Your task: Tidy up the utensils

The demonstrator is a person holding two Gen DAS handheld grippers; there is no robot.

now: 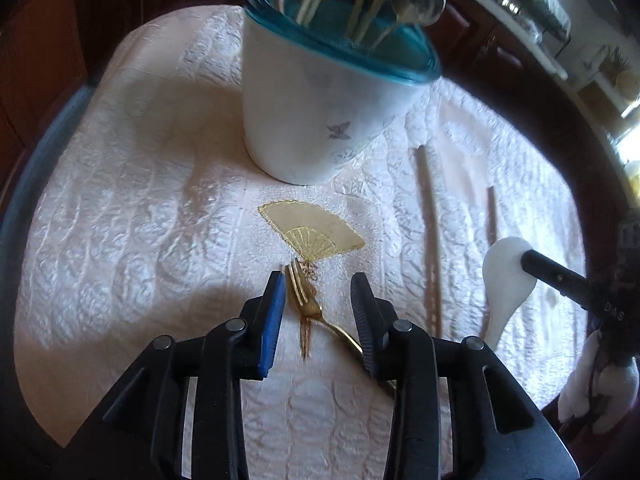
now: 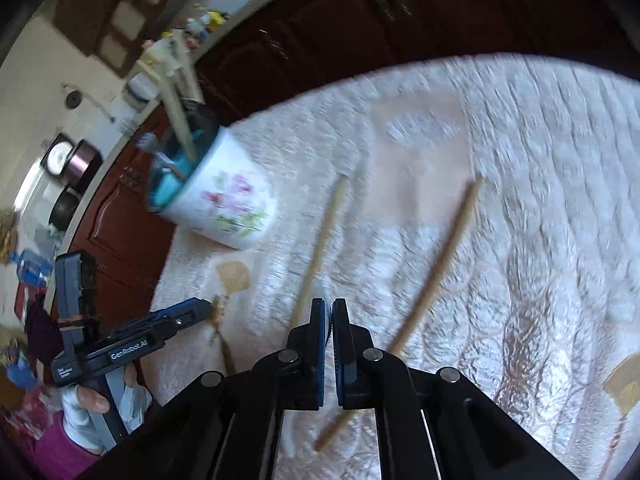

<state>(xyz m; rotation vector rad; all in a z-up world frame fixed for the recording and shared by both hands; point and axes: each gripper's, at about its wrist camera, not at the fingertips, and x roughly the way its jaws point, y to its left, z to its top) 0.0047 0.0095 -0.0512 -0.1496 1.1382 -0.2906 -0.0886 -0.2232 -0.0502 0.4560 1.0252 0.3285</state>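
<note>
A gold fork (image 1: 308, 304) lies on the white quilted cloth (image 1: 140, 220), between the fingers of my left gripper (image 1: 319, 284). The jaws are open and the pads do not press on the fork; its handle runs under the right finger. Behind it stands a white cup holder (image 1: 312, 120) with a teal lining, holding several utensils. Two wooden chopsticks (image 1: 430, 232) (image 1: 490, 216) lie to the right. My right gripper (image 2: 331, 308) is shut, its tip (image 1: 532, 260) over the bowl of a white spoon (image 1: 502, 276). I cannot tell whether it touches the spoon.
The flowered holder (image 2: 224, 200) sits near the cloth's far left edge in the right wrist view, with the chopsticks (image 2: 320, 248) (image 2: 436, 272) ahead of my right gripper. A gloved hand (image 2: 92, 400) holds the left gripper (image 2: 200, 308). Dark wooden cabinets (image 2: 360, 24) stand behind the table.
</note>
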